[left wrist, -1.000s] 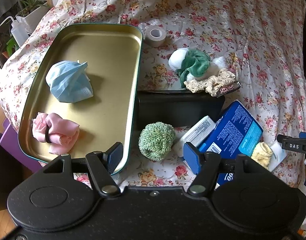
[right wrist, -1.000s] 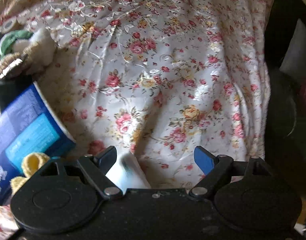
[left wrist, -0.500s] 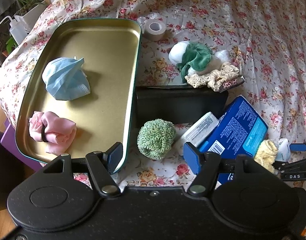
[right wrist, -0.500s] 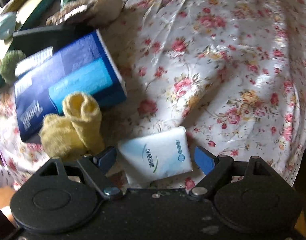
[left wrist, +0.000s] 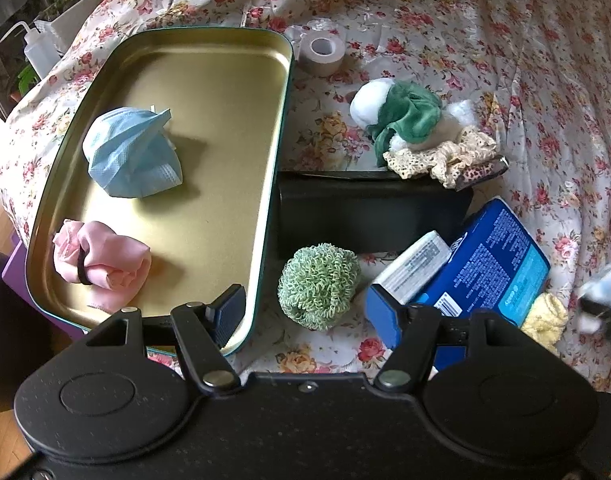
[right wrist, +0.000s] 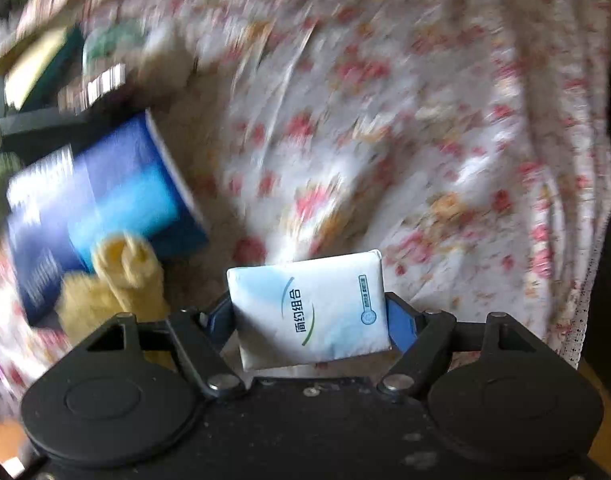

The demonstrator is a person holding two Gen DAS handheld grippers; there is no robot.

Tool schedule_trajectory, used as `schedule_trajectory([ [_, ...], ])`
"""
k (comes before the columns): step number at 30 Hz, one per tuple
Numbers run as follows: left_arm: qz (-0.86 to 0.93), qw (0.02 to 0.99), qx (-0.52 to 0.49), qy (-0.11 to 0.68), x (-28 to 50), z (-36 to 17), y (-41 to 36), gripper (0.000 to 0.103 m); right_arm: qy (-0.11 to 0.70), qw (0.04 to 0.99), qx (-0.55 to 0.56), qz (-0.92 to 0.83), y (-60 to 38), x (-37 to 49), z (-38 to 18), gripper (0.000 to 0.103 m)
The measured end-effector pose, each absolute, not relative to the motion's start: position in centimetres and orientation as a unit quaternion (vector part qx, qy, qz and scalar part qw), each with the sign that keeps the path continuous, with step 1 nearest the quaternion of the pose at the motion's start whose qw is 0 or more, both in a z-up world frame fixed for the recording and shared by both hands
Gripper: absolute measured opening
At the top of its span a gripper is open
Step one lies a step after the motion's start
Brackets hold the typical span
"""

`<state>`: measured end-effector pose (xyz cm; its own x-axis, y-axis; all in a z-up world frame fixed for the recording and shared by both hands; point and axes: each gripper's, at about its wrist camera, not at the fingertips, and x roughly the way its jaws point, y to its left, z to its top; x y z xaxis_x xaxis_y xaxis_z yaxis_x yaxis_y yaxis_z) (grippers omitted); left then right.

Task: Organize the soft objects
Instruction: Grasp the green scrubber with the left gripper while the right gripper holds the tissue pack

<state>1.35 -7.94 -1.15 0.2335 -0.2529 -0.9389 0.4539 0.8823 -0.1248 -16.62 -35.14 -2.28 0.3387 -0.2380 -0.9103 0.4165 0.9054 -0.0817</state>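
Observation:
My right gripper [right wrist: 309, 320] is shut on a white tissue pack [right wrist: 309, 308] and holds it above the floral cloth; the view is blurred by motion. It shows blurred at the right edge of the left wrist view [left wrist: 601, 300]. My left gripper [left wrist: 305, 312] is open and empty, just in front of a green knitted ball [left wrist: 319, 286]. A gold tray [left wrist: 209, 80] holds a blue face mask [left wrist: 131, 152] and a pink cloth roll [left wrist: 101, 262]. A yellow sock [left wrist: 545, 320] [right wrist: 117, 280] lies beside a blue box [left wrist: 493, 264].
A black box [left wrist: 369, 208] stands behind the green ball, with a green-and-white plush [left wrist: 401, 120] and lace scrunchie [left wrist: 445, 156] at its far edge. A tape roll [left wrist: 321, 52] lies beyond the tray. A white carton [left wrist: 415, 266] leans on the blue box.
My right gripper has closed on the tissue pack and lifted it, swinging fast. My left gripper has moved slightly closer to the green ball.

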Motion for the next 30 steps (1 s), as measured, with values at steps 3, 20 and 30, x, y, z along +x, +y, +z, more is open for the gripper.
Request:
schedule_trajectory([
  [3,-0.227,0.777,0.090,0.580,1.3,-1.7,-8.4,0.063,0.475,0.844,0.110,-0.221,-34.4,-17.2,0.6,0.076],
  [20,-0.234,0.803,0.115,0.536,0.6,-1.7,-12.0,0.063,0.298,0.855,0.270,-0.328,-32.3,-12.6,1.7,0.076],
  [30,-0.170,0.819,0.106,0.537,0.8,-3.3,-11.3,0.063,0.286,0.871,0.223,-0.333,-32.2,-13.8,-0.1,0.076],
])
